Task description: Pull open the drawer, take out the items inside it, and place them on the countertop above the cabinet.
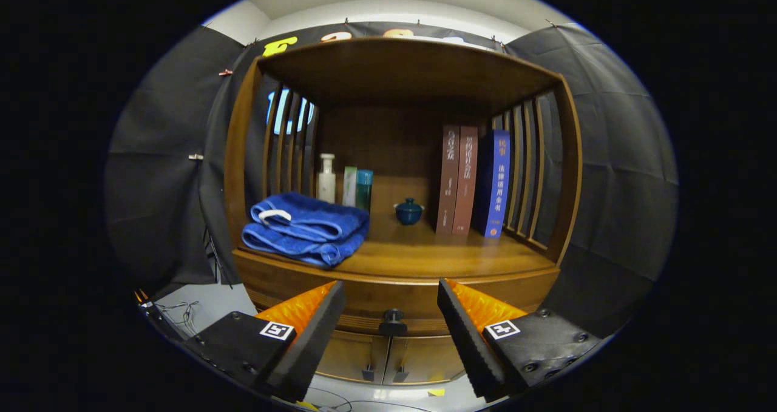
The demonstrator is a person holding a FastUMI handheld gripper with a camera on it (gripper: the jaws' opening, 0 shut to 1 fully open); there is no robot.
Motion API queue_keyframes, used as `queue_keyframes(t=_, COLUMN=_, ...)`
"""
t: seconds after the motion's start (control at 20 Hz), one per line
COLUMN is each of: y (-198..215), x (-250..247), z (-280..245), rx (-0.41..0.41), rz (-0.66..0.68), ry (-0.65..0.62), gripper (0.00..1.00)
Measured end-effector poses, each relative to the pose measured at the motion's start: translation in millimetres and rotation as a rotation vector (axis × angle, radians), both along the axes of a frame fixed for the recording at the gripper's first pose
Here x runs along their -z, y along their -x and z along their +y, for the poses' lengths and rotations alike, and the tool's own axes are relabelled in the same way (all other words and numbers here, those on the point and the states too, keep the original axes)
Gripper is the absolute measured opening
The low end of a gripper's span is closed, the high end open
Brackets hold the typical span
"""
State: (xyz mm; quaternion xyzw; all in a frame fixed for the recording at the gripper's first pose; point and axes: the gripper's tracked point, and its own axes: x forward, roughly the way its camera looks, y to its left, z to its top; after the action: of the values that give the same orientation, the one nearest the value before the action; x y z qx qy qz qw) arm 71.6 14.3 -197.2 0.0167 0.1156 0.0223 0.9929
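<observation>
The gripper has two wedge-shaped fingers with ridged, saw-toothed inner faces, spread apart. Behind each finger sits a black block fixed with dark screws. Each block carries a small square black-and-white marker beside its finger.

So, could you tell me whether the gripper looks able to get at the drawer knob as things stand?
Probably yes: the gripper is open, and the dark drawer knob sits between its fingers, a little beyond them, with nothing in the way.
</observation>
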Motion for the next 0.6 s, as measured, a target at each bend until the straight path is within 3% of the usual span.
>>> queue_keyframes(t=0.45, y=-41.3, x=87.5, z=-0.4, rx=0.017, rz=0.138, ry=-0.039, gripper=0.98)
queue_keyframes(t=0.6, y=-47.1, x=111.1, z=0.8, rx=0.024, rz=0.193, ry=-0.046, gripper=0.83)
